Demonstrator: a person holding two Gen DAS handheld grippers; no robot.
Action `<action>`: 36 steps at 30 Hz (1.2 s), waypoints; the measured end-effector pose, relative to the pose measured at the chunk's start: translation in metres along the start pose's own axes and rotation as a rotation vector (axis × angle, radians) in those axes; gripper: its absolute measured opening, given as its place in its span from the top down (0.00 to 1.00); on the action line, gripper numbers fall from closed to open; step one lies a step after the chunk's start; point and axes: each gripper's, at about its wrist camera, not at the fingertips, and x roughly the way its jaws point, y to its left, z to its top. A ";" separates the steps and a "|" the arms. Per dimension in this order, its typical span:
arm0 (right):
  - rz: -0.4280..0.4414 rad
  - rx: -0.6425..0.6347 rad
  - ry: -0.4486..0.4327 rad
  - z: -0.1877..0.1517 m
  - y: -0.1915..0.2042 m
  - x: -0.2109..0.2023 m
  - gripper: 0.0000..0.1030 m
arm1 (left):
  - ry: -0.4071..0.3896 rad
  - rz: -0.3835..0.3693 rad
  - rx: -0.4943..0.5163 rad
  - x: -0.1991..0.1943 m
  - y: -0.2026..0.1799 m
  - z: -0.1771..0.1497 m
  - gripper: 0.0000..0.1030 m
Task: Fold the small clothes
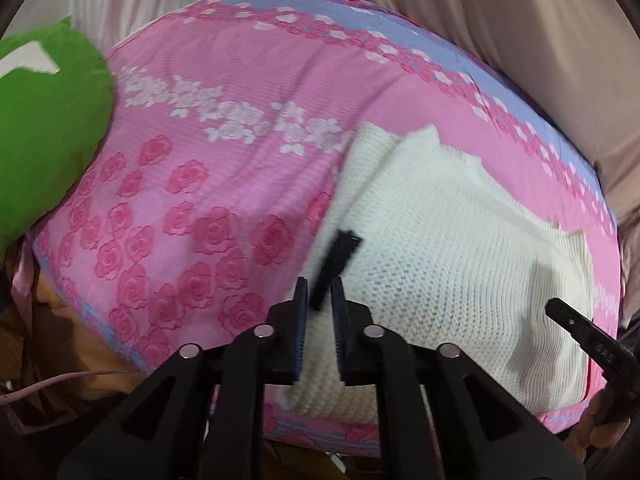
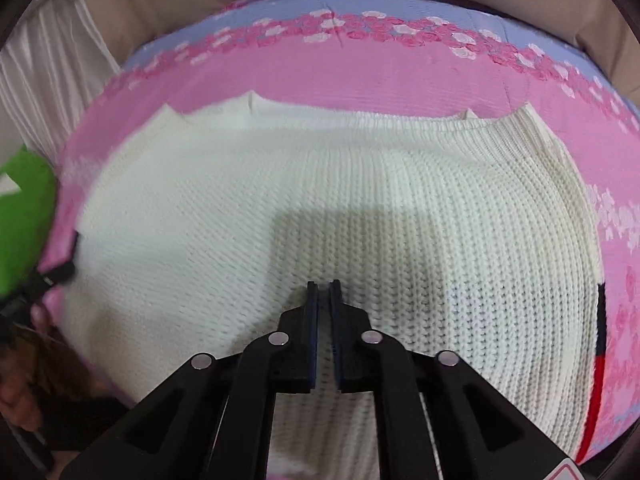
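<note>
At lower centre of its view, the left claw [image 1: 320, 300] pinched a small black tab at the edge of the cream chunky-knit sweater [image 1: 440, 248]. The right claw [image 2: 324, 300] hovered nearly closed, holding nothing, above the knit, which lay flat on the pink rose-print bed cover [image 1: 224, 92]. It looked soft, light and floppy; corners and hems seemed the best holds. A green plush cushion [image 1: 44, 120] crowded the far left.

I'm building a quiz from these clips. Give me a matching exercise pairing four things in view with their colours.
Things:
1. knit sweater
2. cushion
3. bedsheet
4. left gripper

Colours:
A. green with a white patch
B. black with blue pads
C. cream white
D. pink with a rose print

Pairs: 1-C, 2-A, 3-D, 4-B
</note>
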 end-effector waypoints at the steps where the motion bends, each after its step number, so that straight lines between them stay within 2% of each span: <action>1: 0.016 0.004 -0.007 0.002 0.002 -0.005 0.89 | -0.014 -0.026 -0.032 -0.004 0.006 0.002 0.78; 3: 0.048 -0.014 -0.027 0.012 0.012 -0.012 0.89 | -0.021 -0.062 -0.112 -0.008 0.020 0.005 0.72; 6: 0.099 -0.033 -0.009 0.019 0.028 -0.007 0.89 | 0.039 -0.082 -0.177 0.005 0.034 0.009 0.71; 8: 0.079 -0.068 0.033 0.022 0.038 0.014 0.89 | 0.073 -0.132 -0.240 0.012 0.043 0.008 0.70; 10: 0.049 -0.082 0.089 0.022 0.037 0.037 0.89 | 0.087 -0.170 -0.298 0.014 0.050 0.008 0.58; 11: 0.045 -0.063 0.111 0.022 0.036 0.042 0.91 | 0.087 -0.177 -0.308 0.015 0.051 0.008 0.54; 13: 0.090 -0.043 0.085 0.025 0.039 0.030 0.91 | 0.086 -0.177 -0.298 0.019 0.051 0.009 0.46; 16: 0.074 -0.104 0.045 0.034 0.054 0.020 0.91 | 0.101 -0.171 -0.289 0.028 0.044 0.012 0.41; 18: 0.044 -0.134 0.069 0.038 0.059 0.032 0.91 | 0.115 -0.179 -0.281 0.036 0.038 0.015 0.38; 19: 0.025 -0.130 0.115 0.038 0.058 0.048 0.91 | 0.125 -0.179 -0.277 0.041 0.034 0.016 0.37; 21: 0.030 -0.116 0.147 0.037 0.053 0.060 0.94 | 0.146 -0.176 -0.267 0.053 0.030 0.018 0.36; 23: 0.067 -0.080 0.123 0.039 0.045 0.063 0.96 | 0.169 -0.179 -0.285 0.063 0.028 0.017 0.33; 24: 0.073 -0.070 0.131 0.041 0.042 0.064 0.97 | 0.149 -0.178 -0.300 0.062 0.028 0.018 0.33; 25: 0.080 -0.064 0.136 0.041 0.040 0.064 0.97 | 0.150 -0.172 -0.301 0.062 0.026 0.019 0.36; 26: 0.082 -0.066 0.137 0.041 0.039 0.064 0.98 | 0.148 -0.170 -0.293 0.062 0.025 0.020 0.44; 27: 0.083 -0.068 0.135 0.040 0.037 0.063 0.99 | 0.144 -0.225 -0.286 0.062 0.024 0.021 0.67; 28: 0.085 -0.069 0.131 0.039 0.036 0.062 0.99 | 0.160 -0.261 -0.285 0.064 0.023 0.022 0.73; 32: 0.096 -0.067 0.112 0.034 0.032 0.059 0.99 | 0.128 -0.304 -0.292 0.043 0.016 0.026 0.80; 36: 0.107 -0.070 0.089 0.029 0.034 0.056 0.99 | 0.048 -0.357 -0.148 -0.004 -0.029 0.034 0.82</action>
